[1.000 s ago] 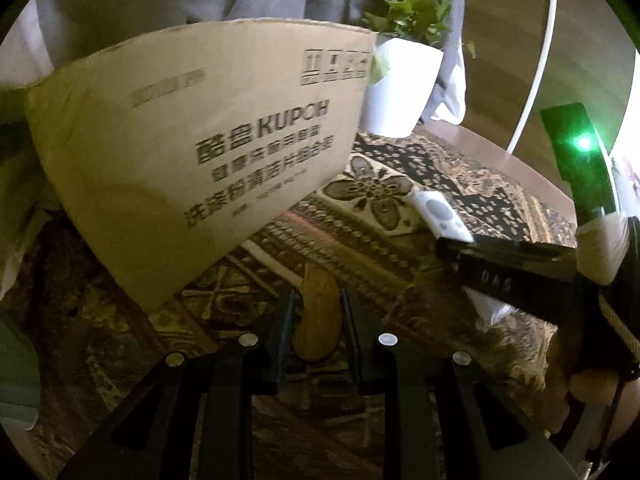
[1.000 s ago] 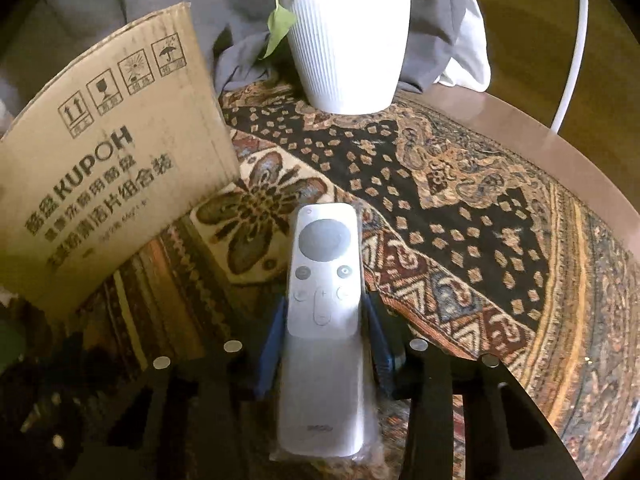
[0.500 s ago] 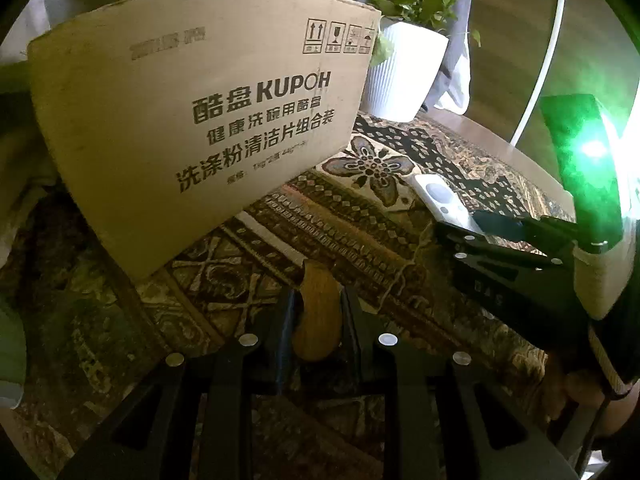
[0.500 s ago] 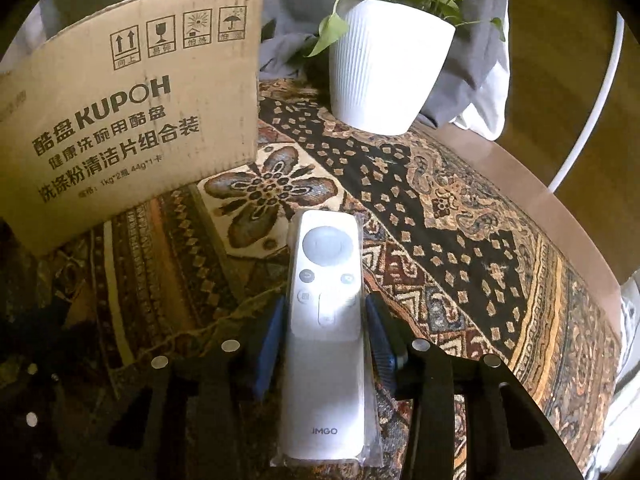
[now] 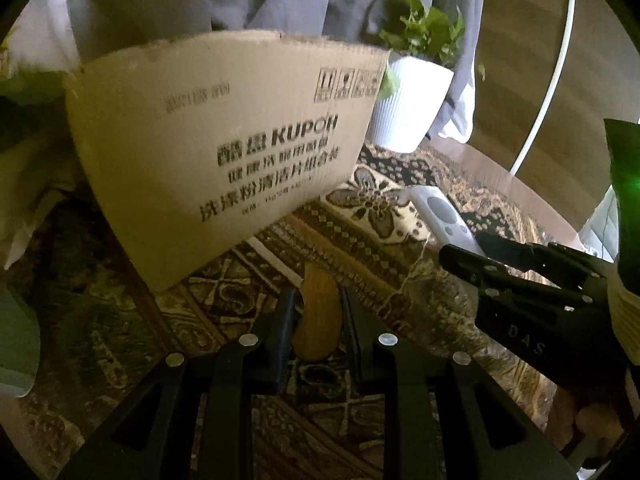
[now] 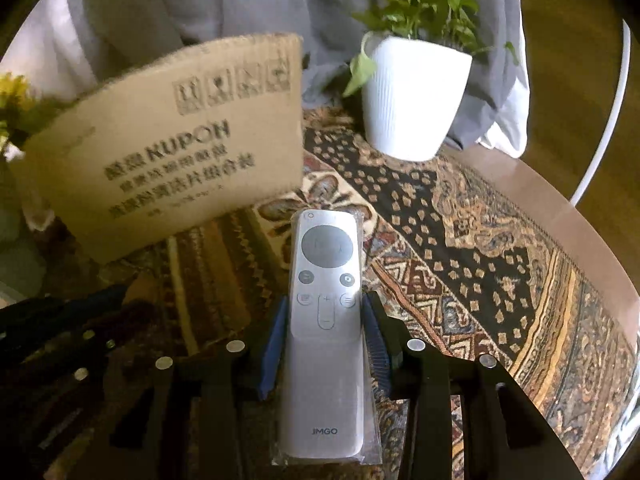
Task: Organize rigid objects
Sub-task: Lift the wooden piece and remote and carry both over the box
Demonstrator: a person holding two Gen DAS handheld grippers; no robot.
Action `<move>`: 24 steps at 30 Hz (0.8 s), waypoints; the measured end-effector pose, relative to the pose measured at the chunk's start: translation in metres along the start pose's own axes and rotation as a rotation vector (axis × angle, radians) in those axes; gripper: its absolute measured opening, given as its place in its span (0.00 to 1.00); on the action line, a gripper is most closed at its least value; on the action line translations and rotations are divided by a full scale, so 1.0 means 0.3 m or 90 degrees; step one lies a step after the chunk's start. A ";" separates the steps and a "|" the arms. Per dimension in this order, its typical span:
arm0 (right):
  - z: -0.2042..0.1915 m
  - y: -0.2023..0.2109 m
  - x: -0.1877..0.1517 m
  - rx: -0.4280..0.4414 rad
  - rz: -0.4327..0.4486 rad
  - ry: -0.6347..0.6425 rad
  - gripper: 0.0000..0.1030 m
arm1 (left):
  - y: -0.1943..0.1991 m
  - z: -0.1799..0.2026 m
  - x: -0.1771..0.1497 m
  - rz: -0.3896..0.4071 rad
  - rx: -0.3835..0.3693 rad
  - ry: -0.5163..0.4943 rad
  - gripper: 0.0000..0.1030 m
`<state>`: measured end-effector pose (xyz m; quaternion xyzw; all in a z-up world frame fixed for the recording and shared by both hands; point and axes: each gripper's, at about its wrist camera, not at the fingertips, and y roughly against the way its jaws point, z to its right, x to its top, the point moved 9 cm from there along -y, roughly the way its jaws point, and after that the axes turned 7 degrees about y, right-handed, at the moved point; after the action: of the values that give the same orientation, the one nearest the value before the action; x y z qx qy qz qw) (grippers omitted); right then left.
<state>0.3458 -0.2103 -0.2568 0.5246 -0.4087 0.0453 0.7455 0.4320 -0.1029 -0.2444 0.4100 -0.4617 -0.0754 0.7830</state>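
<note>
Both grippers have lifted and drawn back a little over the last second, so the cardboard box now sits lower in each view and its open top edge is coming into sight, blurred by the motion. The left gripper pinches a small tan wooden piece between its fingers, which points toward 12 o'clock at the box's lower edge; its exact kind cannot be told. The right gripper is closed on a white JMGO remote in a clear plastic sleeve, clamped just below the buttons so the long body balances and stays level. Each item being held above the patterned tablecloth with the box ahead suggests both are bound for the box.

Only the right wrist view shows the remote's button face and logo, and the white plant pot at 1 o'clock in full. Only the left wrist view shows the right gripper from the side, at 3 o'clock, with the remote jutting forward from it, and the wooden piece.
</note>
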 end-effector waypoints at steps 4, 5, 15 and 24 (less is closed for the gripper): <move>-0.006 0.054 0.022 0.019 0.017 0.001 0.38 | 0.045 0.007 0.017 0.015 0.005 0.012 0.23; -0.006 0.063 0.028 0.023 0.020 0.001 0.38 | 0.064 0.010 0.026 0.020 0.007 0.017 0.23; -0.007 0.210 0.118 0.087 0.083 0.010 0.38 | 0.219 0.045 0.090 0.071 0.043 0.054 0.23; -0.020 0.332 0.219 0.149 0.132 0.028 0.38 | 0.320 0.063 0.148 0.100 0.072 0.091 0.23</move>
<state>0.3433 -0.1848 -0.1401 0.5617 -0.4361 0.1805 0.6795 0.4169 -0.0730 -0.1423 0.4204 -0.4390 0.0414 0.7930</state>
